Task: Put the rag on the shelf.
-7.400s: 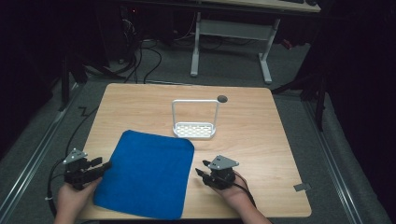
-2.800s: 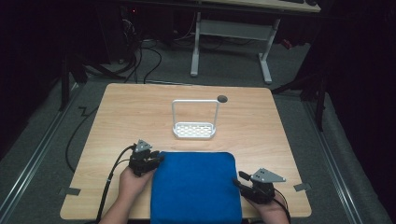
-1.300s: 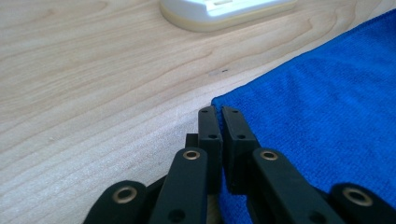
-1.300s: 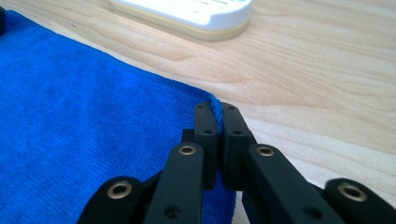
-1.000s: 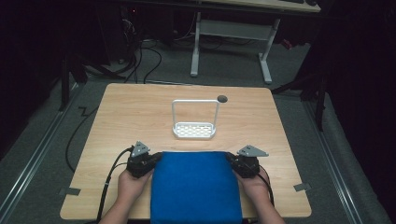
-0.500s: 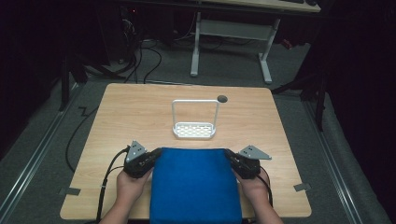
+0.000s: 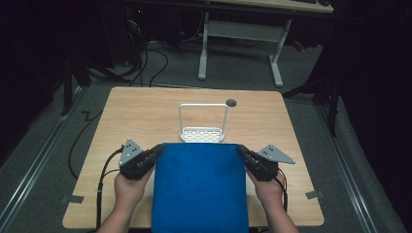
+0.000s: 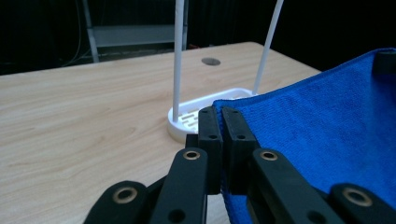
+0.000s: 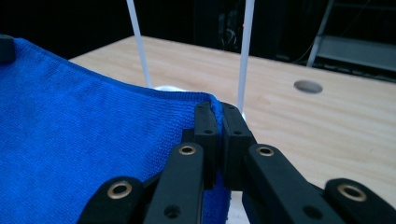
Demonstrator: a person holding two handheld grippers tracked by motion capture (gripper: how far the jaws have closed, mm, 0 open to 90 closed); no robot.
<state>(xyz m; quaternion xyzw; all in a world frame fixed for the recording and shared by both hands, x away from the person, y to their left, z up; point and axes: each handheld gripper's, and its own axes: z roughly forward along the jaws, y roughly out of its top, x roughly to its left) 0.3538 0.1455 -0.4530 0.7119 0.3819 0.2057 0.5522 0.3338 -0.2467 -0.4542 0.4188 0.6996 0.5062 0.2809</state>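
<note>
tool (image 8: 221,122): clamped on blue cloth (image 8: 327,140) corner | white rack (image 8: 210,109): just beyond | wooden table (image 8: 84,121)

Blue cloth (image 7: 199,187) stretched flat, far corners lifted.

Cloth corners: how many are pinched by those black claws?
2. The left gripper is shut on the blue cloth's far left corner, the right gripper on its far right corner, just in front of the white rack. The near corners hang past the table edge.
</note>
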